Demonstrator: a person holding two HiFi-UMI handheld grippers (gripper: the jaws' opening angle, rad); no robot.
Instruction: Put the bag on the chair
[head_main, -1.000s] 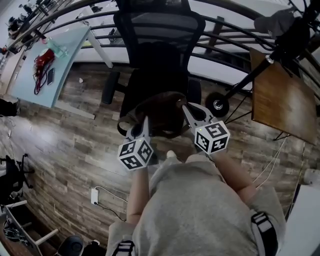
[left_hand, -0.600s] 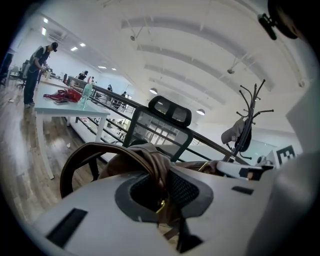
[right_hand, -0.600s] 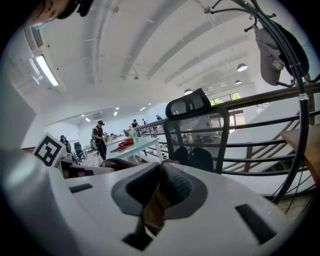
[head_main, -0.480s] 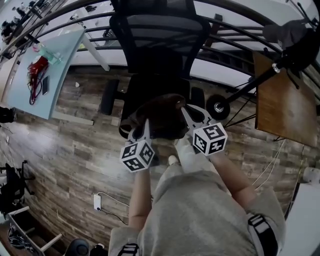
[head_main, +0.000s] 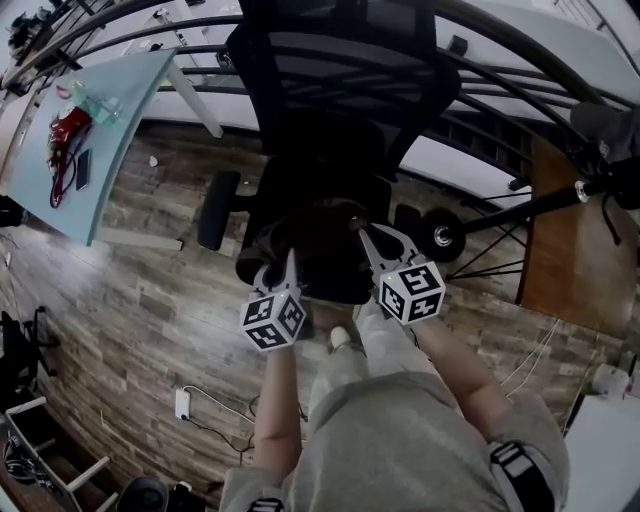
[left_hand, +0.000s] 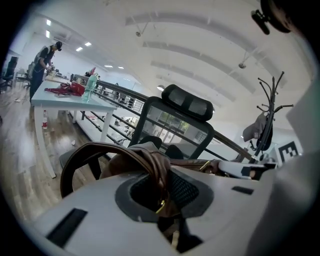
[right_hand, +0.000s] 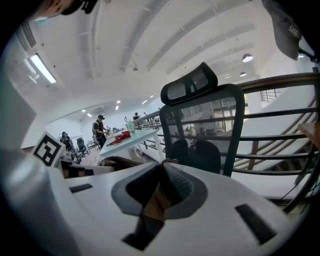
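I held the brown bag (head_main: 322, 245) low over the chair (head_main: 330, 95), near its front edge. My left gripper (head_main: 288, 262) was pinched narrow on the bag's strap (left_hand: 152, 172), and my right gripper (head_main: 363, 228) was clamped on the bag's far rim. I couldn't tell whether it touched the chair.

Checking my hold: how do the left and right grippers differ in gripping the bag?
The left gripper clamps the bag by its looped brown strap, on the left side; the right gripper clamps a tan edge on the right. Both are shut on the bag.
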